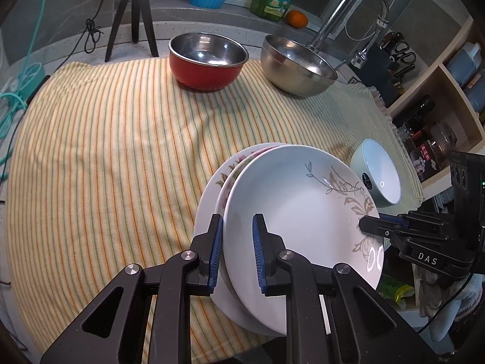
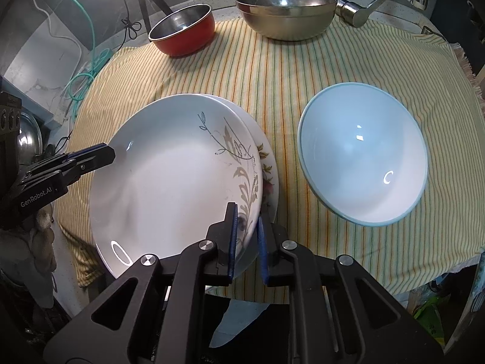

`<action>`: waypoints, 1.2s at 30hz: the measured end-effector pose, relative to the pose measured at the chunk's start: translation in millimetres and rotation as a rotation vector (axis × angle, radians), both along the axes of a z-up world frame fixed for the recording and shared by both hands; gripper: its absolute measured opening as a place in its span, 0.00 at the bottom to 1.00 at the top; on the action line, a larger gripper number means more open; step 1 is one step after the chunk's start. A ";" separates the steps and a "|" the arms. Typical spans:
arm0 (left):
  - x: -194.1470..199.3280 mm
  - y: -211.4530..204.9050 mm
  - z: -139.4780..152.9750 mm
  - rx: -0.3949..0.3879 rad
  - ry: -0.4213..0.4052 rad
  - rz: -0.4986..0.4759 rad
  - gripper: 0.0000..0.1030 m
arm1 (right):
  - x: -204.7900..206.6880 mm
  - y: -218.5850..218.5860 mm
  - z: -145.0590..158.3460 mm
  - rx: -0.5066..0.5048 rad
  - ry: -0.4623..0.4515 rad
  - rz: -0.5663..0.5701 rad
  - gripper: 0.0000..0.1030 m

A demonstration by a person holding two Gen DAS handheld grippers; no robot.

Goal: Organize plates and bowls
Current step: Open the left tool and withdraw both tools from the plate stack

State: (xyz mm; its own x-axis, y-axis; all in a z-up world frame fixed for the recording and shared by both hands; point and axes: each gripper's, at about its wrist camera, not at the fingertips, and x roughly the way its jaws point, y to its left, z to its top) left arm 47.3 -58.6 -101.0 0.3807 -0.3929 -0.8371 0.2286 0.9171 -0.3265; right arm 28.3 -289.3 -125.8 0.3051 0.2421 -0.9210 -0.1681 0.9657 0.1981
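The stack of plates [image 1: 303, 212] sits in the lower middle of the left wrist view, at the near edge of the striped cloth [image 1: 106, 151] on the desk, its near rim hanging past the edge. The top plate, with a grey leaf pattern, lies off-centre on the flowered plates [image 2: 268, 166] under it.

The left tool [image 1: 238, 251] straddles the rim of the top plate, blue pads either side, the gap narrow; whether the pads press the plate cannot be told. The right tool [image 2: 247, 239] straddles the opposite rim of the same plate, also narrow, apparently gripping or close to it.

The step in hand looks like squaring the top plate on the stack. To do it well, both tools should keep the plate level, move together, and lower it centred before letting go, since the overhang could tip the stack.

In the right wrist view the pale blue bowl [image 2: 363, 157] stands at centre right, well apart from the red bowl [image 2: 185, 33] and the steel bowl [image 2: 286, 9] along the top.
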 end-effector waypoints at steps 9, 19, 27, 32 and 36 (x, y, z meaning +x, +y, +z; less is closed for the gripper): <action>-0.5 0.5 0.2 -0.003 -0.002 0.016 0.16 | 2.1 6.1 -0.2 -0.046 -0.036 0.019 0.14; -2.7 3.7 3.4 -0.012 -0.004 0.036 0.22 | -2.6 20.5 -0.1 -0.075 -0.059 0.071 0.32; -3.9 19.0 6.9 -0.012 0.002 0.117 0.64 | -3.6 9.9 10.9 0.005 -0.096 0.038 0.61; -4.6 39.1 -0.7 -0.012 0.044 0.205 0.69 | -8.0 6.0 23.5 0.065 -0.129 0.045 0.74; -7.1 57.9 -11.5 -0.003 0.076 0.278 0.69 | -10.5 0.1 34.4 0.091 -0.165 0.042 0.78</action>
